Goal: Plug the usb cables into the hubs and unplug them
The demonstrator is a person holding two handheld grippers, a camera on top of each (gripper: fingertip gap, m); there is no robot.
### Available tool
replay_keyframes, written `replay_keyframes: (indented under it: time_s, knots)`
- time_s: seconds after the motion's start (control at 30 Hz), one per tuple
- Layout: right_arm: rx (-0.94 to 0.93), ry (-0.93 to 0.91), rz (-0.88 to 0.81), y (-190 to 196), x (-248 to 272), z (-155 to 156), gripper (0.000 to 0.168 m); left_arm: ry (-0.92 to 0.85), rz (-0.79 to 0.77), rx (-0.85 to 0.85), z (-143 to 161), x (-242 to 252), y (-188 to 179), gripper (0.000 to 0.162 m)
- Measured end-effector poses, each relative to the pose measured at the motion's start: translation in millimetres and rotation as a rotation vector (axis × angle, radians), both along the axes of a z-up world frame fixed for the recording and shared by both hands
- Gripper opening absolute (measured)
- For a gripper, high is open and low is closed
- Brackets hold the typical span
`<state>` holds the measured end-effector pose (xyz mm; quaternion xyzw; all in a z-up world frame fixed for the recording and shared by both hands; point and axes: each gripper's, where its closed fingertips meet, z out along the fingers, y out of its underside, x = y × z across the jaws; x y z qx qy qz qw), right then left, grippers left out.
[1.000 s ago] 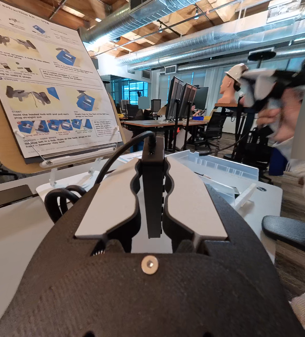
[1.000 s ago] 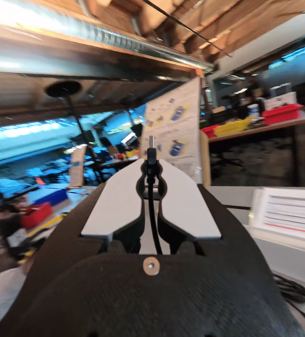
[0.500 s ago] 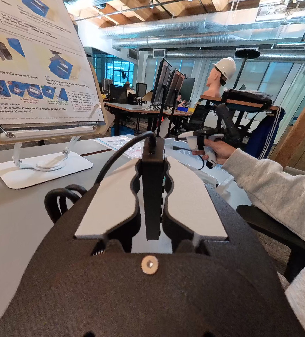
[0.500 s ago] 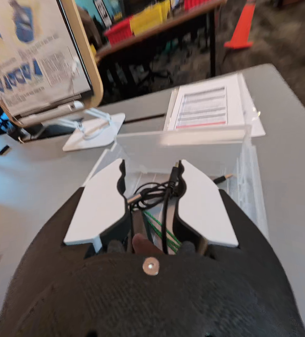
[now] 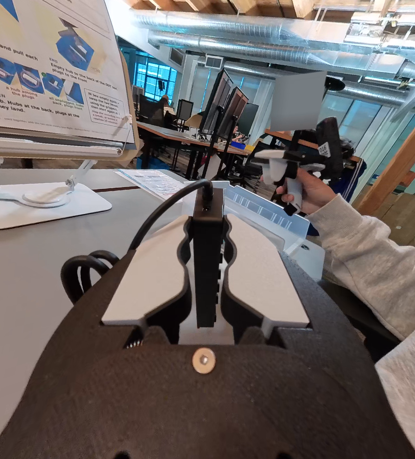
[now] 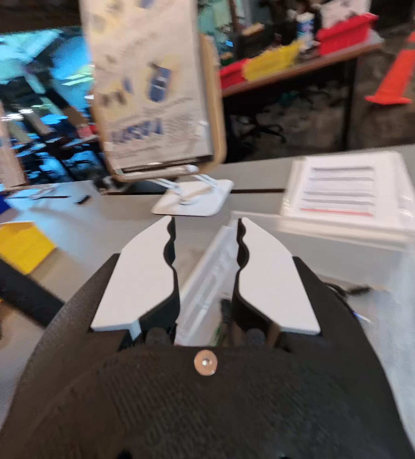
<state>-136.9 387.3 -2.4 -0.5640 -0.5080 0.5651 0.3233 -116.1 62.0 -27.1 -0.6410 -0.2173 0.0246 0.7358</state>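
The left gripper (image 5: 207, 218) is clamping a black USB hub (image 5: 207, 260) edgewise between its white fingers (image 5: 156, 268), the hub standing along the line of the fingers and reaching past their tips. A black cable (image 5: 161, 211) is leaving the hub's far end, arching toward 10 o'clock and dropping into a coil (image 5: 84, 270) beside the gripper body at about 9 o'clock. The row of ports on the hub's right-hand edge is showing no plugs in the part that is visible.

The right gripper (image 6: 205, 221) is hanging with its fingers (image 6: 141, 278) spread apart and nothing between them — the same gripper (image 5: 272, 161) is appearing at 2 o'clock in the left wrist view, carried by a hand (image 5: 308, 196) in a grey sleeve (image 5: 365, 268), above a clear plastic bin (image 5: 271, 216). In the right wrist view, which is blurring with motion, the bin wall (image 6: 206, 280) is lying directly under the open fingers, and a dark cable end (image 6: 350, 289) is resting inside the bin at 3 o'clock.

On the grey table (image 5: 27, 273) an instruction sheet (image 5: 40, 62) is standing on a white stand (image 5: 42, 203) at 11 o'clock; a sleeved paper (image 6: 340, 191) is lying behind the bin, at 1 o'clock from the right gripper. A yellow bin (image 6: 12, 243) is sitting at 9 o'clock.
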Motion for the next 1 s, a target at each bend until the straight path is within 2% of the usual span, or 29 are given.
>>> replay_keyframes:
  time_s: [0.03, 0.1, 0.2, 0.33, 0.47, 0.6, 0.7, 0.77, 0.87, 1.0]
  knots:
    - [0.004, 0.043, 0.077, -23.1, 2.1, 12.8, 0.048, -0.013, -0.008, 0.008, 0.1, 0.2, 0.3, 0.024]
    - [0.039, 0.103, 0.234, -74.3, 7.9, 31.1, 0.049, -0.046, -0.030, 0.032, 1.1, 1.3, 0.7, 0.023]
    - [0.116, 0.125, 0.441, -152.4, 18.4, 38.1, 0.049, -0.096, -0.093, 0.082, 5.3, 6.5, 1.7, 0.024]
    - [0.142, 0.083, 0.748, -248.2, 44.8, 22.3, 0.055, -0.162, -0.187, 0.135, 11.3, 15.5, 3.0, 0.024]
    - [0.164, -0.020, 0.901, -298.0, 61.2, -9.4, 0.060, -0.189, -0.285, 0.187, 20.4, 26.5, 2.7, 0.023]
    - [0.135, -0.113, 0.991, -317.7, 70.4, -33.3, 0.048, -0.204, -0.400, 0.242, 31.4, 38.3, 0.1, 0.023]
    - [0.047, -0.133, 1.045, -325.4, 76.5, -33.0, 0.026, -0.209, -0.422, 0.281, 37.0, 40.9, -1.4, 0.024]
    - [0.041, -0.109, 1.023, -323.7, 73.9, -29.2, 0.024, -0.229, -0.399, 0.299, 38.2, 36.7, -2.2, 0.028]
    - [0.037, -0.050, 0.881, -299.0, 57.3, -11.0, 0.024, -0.256, -0.400, 0.348, 42.9, 32.2, -7.2, 0.045]
    - [-0.069, 0.100, 0.708, -233.1, 47.1, 42.2, 0.024, -0.257, -0.446, 0.378, 43.6, 37.0, -7.9, 0.042]
